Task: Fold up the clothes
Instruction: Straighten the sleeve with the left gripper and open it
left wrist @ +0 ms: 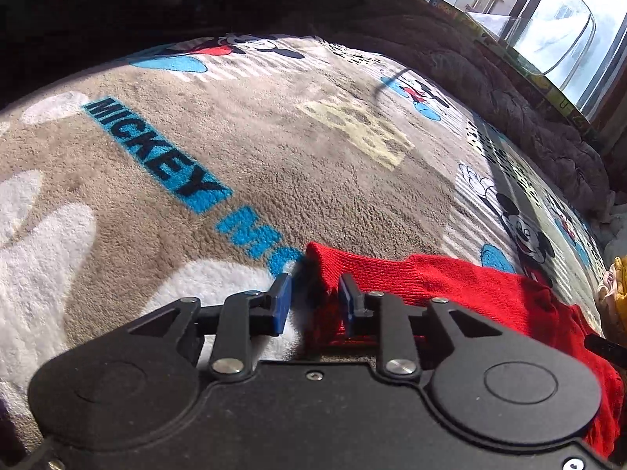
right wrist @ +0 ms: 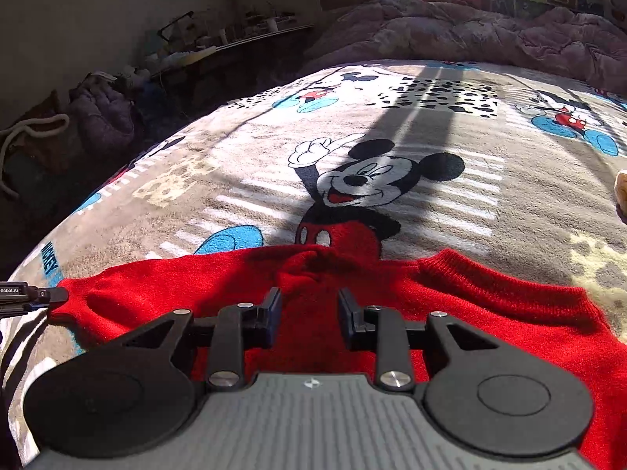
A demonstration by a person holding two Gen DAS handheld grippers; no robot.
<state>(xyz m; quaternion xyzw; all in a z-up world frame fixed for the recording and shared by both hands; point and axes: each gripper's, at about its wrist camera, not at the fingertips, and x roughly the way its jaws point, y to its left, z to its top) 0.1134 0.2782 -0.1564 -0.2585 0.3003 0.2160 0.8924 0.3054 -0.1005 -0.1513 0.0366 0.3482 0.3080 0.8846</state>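
A red knit sweater (left wrist: 450,282) lies flat on a Mickey Mouse blanket (left wrist: 274,149). In the left wrist view my left gripper (left wrist: 314,299) stands open around the sweater's near left corner. Red fabric lies in the gap, and its blue pads (left wrist: 283,303) do not press on it. In the right wrist view the sweater (right wrist: 490,301) spreads across the blanket (right wrist: 450,211), with a small raised fold at its far edge. My right gripper (right wrist: 309,313) hovers open over the sweater's middle. The left gripper's tip (right wrist: 57,295) shows at the sweater's left corner.
A bunched pinkish quilt (right wrist: 470,35) lies along the bed's far side under a bright window (left wrist: 568,19). A yellow garment (left wrist: 619,293) sits at the right edge. A cluttered shelf (right wrist: 219,43) and bags (right wrist: 102,113) stand beyond the bed's left side.
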